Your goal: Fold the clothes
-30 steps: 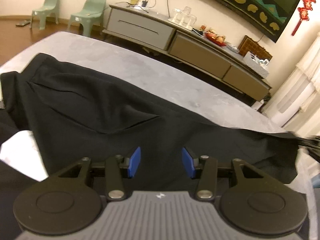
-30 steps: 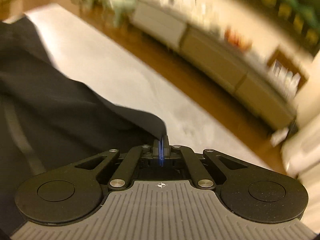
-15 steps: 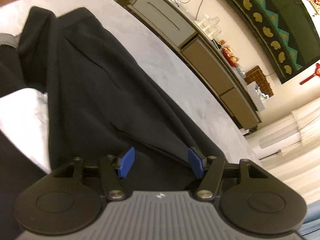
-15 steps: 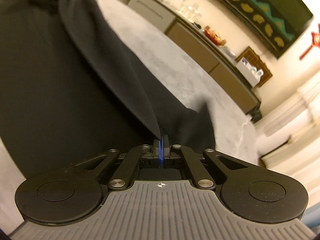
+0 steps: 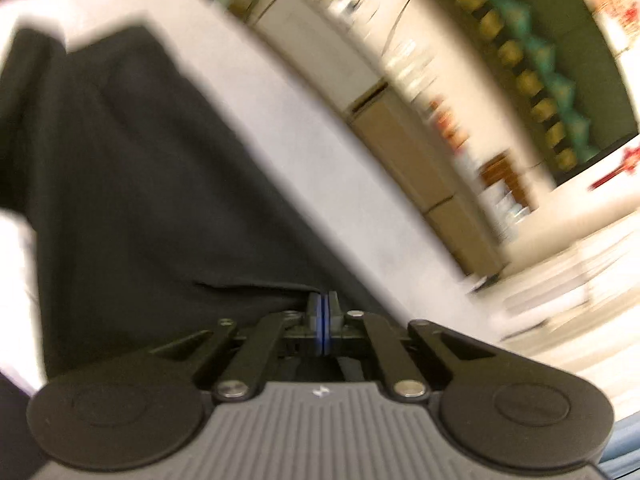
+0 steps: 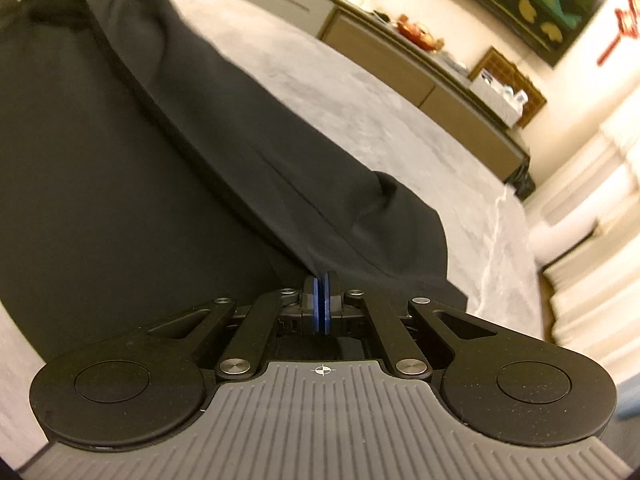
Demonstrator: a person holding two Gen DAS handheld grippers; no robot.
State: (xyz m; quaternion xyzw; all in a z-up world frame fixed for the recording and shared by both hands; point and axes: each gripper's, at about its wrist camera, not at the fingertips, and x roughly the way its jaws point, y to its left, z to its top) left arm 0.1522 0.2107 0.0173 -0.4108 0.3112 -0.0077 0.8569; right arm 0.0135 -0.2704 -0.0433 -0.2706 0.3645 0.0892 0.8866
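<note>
A black garment (image 5: pixel 140 200) lies spread over a grey surface (image 5: pixel 320 152); the left wrist view is blurred by motion. My left gripper (image 5: pixel 322 300) is shut with the black cloth's edge pinched between its blue pads. In the right wrist view the same black garment (image 6: pixel 120 160) stretches away to the upper left, with a fold running along it. My right gripper (image 6: pixel 321 280) is shut on that fold of cloth near the garment's end.
The grey surface (image 6: pixel 360 96) extends right of the garment to its edge. A long low cabinet (image 6: pixel 380 52) with small items on top stands along the far wall. White fabric (image 5: pixel 16 280) shows at the left. Pale curtains (image 6: pixel 592 200) hang at right.
My left gripper has closed from open onto the garment's edge and is moving fast, blurring its view. My right gripper stays shut on the cloth and has shifted slightly.
</note>
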